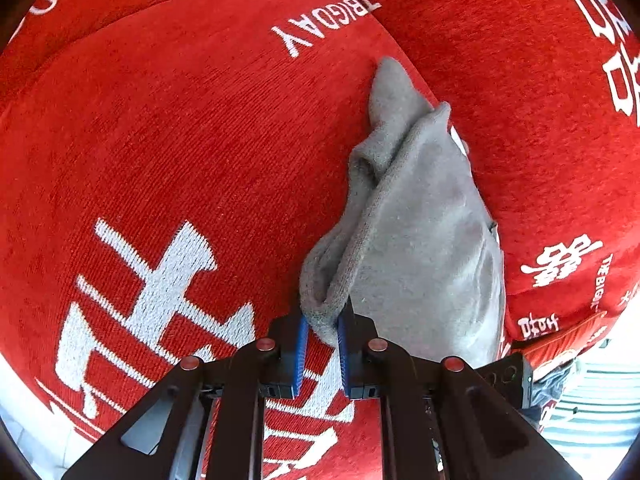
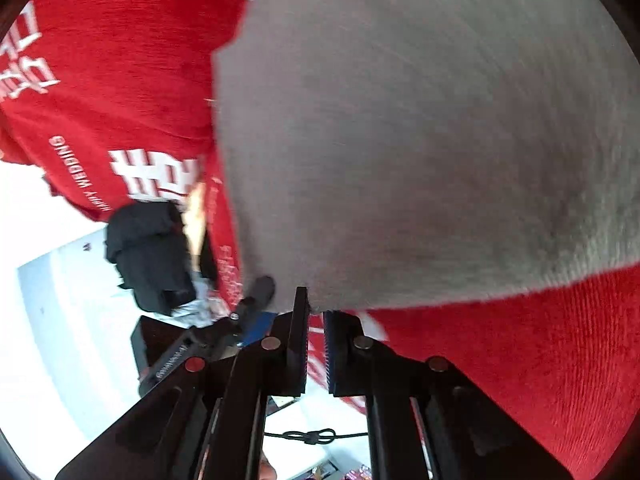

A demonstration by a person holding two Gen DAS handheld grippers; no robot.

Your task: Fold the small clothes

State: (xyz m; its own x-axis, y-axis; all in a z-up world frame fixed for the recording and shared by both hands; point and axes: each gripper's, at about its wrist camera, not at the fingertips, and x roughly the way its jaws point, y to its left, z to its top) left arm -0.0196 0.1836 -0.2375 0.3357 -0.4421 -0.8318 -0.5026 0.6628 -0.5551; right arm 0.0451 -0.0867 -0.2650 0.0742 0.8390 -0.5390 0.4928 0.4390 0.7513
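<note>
While both corners are pinched, the step in hand looks like lifting and spreading the garment, and I judge it best done by drawing the two grippers apart evenly so the cloth tautens without slipping from the pads.

From the left wrist view, the left gripper (image 1: 323, 330) has its blue-padded jaws narrowed onto a bunched edge of the small grey knitted garment (image 1: 420, 248). That garment runs away from the gripper in a rumpled strip along the seam between two cushions of the red woven sofa cover with white lettering (image 1: 180, 140) — its far tip lies just below the word "BIGDAY".

From the right wrist view, blurred, the right gripper (image 2: 316, 312) has its jaws almost together at the lower hem of the grey garment, which fills the picture above it. A thin edge seems caught between the pads — hard to confirm. Left of the garment, a black object (image 2: 152, 256) sits beyond the sofa's edge.
</note>
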